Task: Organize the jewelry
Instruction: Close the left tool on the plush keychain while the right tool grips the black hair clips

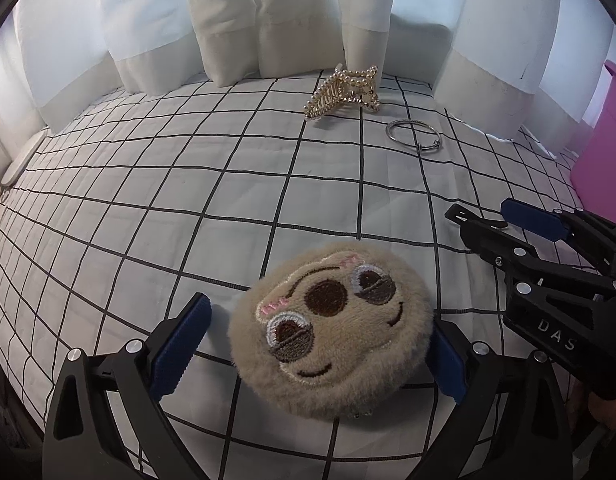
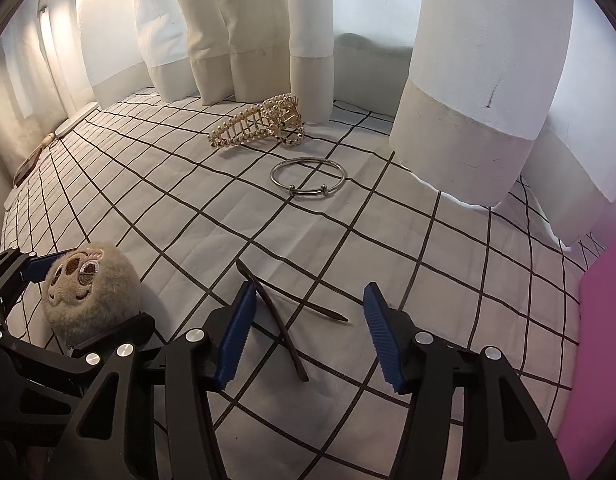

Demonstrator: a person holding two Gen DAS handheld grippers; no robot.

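A fluffy beige plush hair clip with an embroidered face lies on the checked cloth between the open fingers of my left gripper; the right pad touches its fur, the left pad stands apart. It also shows in the right wrist view. My right gripper is open over a thin dark curved hair clip lying on the cloth, not gripping it. A gold pearl claw clip and a silver bangle lie farther back.
A white cloth with a black grid covers the surface. White curtains hang along the back edge. A pink box stands at the right, also in the right wrist view. The right gripper shows beside the plush clip.
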